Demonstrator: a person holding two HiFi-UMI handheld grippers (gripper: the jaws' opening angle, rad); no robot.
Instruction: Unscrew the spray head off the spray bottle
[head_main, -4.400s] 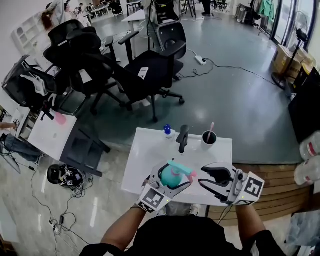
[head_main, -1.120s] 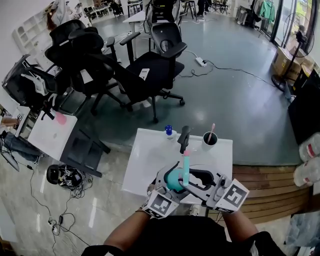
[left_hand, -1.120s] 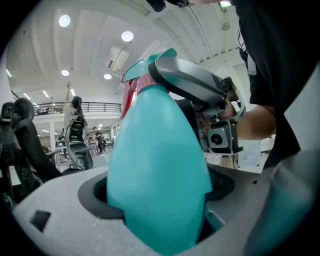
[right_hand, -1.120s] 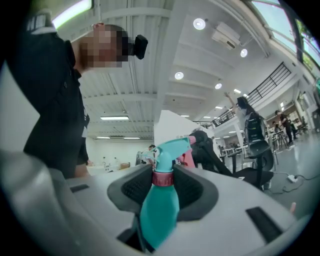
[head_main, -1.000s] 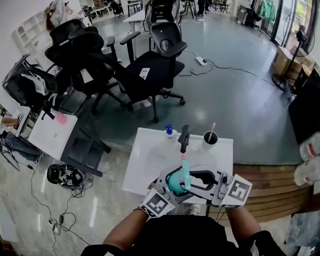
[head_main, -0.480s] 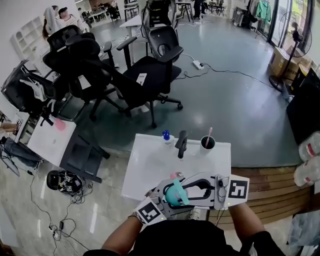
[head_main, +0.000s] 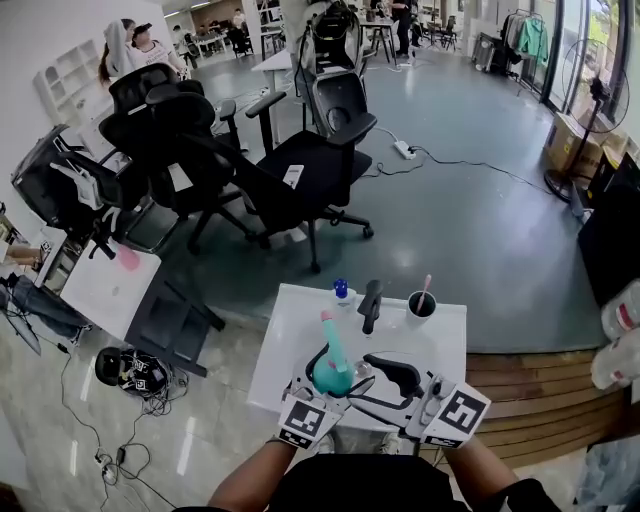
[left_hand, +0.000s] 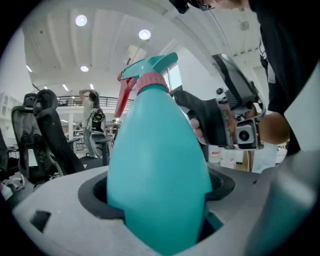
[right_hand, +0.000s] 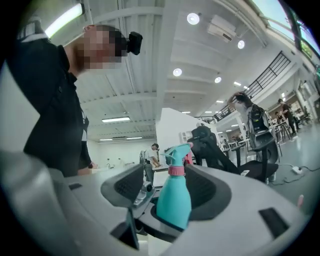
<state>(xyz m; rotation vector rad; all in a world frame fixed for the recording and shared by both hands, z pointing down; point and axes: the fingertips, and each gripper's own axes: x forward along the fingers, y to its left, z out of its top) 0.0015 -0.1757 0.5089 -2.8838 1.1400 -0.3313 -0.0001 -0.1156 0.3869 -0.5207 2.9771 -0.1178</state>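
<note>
On my right gripper (head_main: 388, 386) the fingers (right_hand: 127, 185) have just been opening and stand spread, off the spray head (head_main: 327, 335), which is still seated on the spray bottle (head_main: 331, 376). The left gripper (head_main: 333, 370) has its fingers pinching the bottle's belly over the worktop (head_main: 290, 330). I read this as a release between twists, so regrip next.

Left tongs (head_main: 334, 384) grip teal spray bottle (head_main: 329, 372) (spray head (head_main: 327, 334) up) above white table (head_main: 296, 322).

The right gripper's (head_main: 365, 383) jaws have just opened — the spray head (head_main: 328, 330) now clear of them — and the spray bottle (head_main: 331, 376) swings leftward, upright.
</note>
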